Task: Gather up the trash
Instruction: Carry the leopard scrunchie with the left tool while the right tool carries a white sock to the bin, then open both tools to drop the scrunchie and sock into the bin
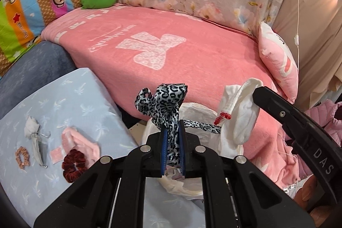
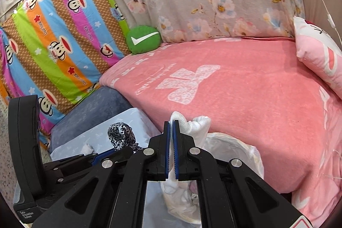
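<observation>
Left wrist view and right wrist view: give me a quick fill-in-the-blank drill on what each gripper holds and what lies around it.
1. The left gripper is shut on a strip of ____-print satin fabric.
2. The right gripper is shut on a white knitted ____.
3. Below both grippers stands a bin lined with a ____ plastic bag.
4. On the pale blue cloth lies a dark ____ velvet scrunchie.

Missing words: leopard; sock; white; red
</observation>
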Action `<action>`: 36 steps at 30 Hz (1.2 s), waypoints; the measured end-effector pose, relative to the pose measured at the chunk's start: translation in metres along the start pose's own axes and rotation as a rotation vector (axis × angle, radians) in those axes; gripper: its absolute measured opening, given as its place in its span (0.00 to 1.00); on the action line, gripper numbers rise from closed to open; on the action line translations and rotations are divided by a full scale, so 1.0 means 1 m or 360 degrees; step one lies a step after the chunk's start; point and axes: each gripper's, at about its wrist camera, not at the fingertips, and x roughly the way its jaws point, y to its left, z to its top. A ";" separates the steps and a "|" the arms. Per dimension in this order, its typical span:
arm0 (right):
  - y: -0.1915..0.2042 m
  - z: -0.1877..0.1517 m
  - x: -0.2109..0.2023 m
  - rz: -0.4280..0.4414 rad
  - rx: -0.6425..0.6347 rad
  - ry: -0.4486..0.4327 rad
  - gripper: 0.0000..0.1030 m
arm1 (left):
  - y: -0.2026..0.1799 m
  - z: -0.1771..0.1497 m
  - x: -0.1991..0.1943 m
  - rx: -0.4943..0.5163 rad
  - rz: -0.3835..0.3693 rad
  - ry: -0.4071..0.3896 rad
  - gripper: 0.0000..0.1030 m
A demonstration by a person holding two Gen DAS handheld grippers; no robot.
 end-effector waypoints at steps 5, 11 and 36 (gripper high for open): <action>-0.017 0.001 0.001 -0.0031 0.0035 0.0004 0.03 | -0.017 0.004 0.010 0.0042 -0.0036 0.0035 0.10; -0.025 0.001 0.002 -0.0055 0.0056 -0.0007 0.09 | -0.023 0.006 0.014 0.0033 -0.0005 0.0012 0.50; 0.004 -0.015 0.016 -0.0014 -0.0010 0.0074 0.21 | 0.011 -0.002 0.005 -0.0092 0.0068 -0.0009 0.56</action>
